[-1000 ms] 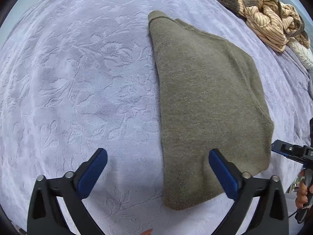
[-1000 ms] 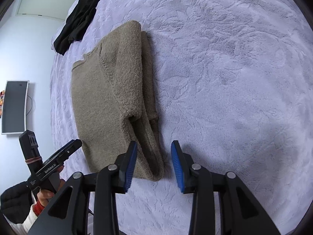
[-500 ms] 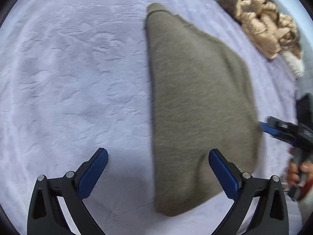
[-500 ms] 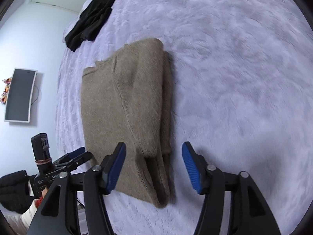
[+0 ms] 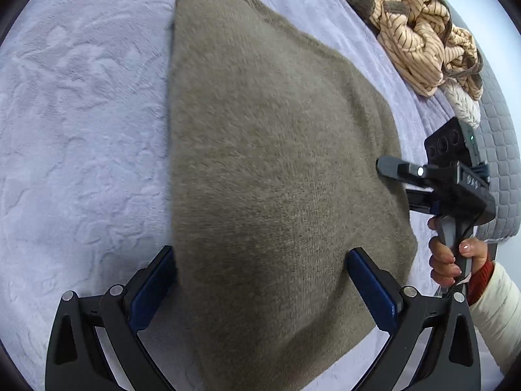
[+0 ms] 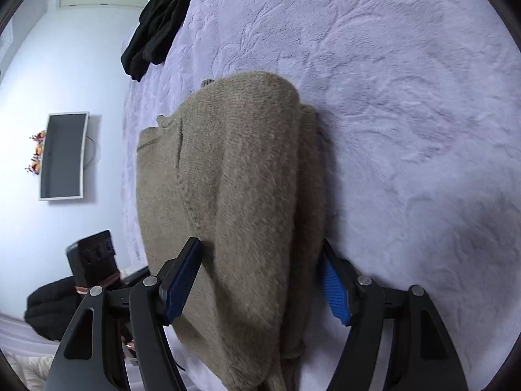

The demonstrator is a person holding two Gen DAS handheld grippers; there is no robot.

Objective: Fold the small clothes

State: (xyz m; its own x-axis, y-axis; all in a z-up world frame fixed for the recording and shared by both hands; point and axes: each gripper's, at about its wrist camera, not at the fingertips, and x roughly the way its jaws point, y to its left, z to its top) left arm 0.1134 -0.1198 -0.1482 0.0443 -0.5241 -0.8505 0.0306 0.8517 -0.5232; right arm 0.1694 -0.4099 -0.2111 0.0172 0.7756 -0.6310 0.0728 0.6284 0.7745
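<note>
A folded olive-brown sweater [image 5: 270, 169] is being shown lying on a pale lilac embossed bedspread [image 5: 81, 137], and everything else is being placed against it; the left gripper [image 5: 260, 288] is being held over its near end with the jaws spread wide, one blue pad at its left edge and the other over its knit, nothing being pinched; the right gripper [image 6: 260, 285] is being held at the sweater's right edge with the jaws standing well apart, the thick folded layers [image 6: 302, 228] lying between the pads but not being pressed; in the left wrist view that gripper [image 5: 407, 182] is being seen at the sweater's right side, gripped by a hand [image 5: 451, 257] in a cream sleeve; beyond the sweater's far right corner a striped tan garment pile [image 5: 420, 36] is lying; beyond its far left end a black garment [image 6: 156, 22] is lying; a wall screen [image 6: 63, 156] is being seen off the bed to the sweater's left.
</note>
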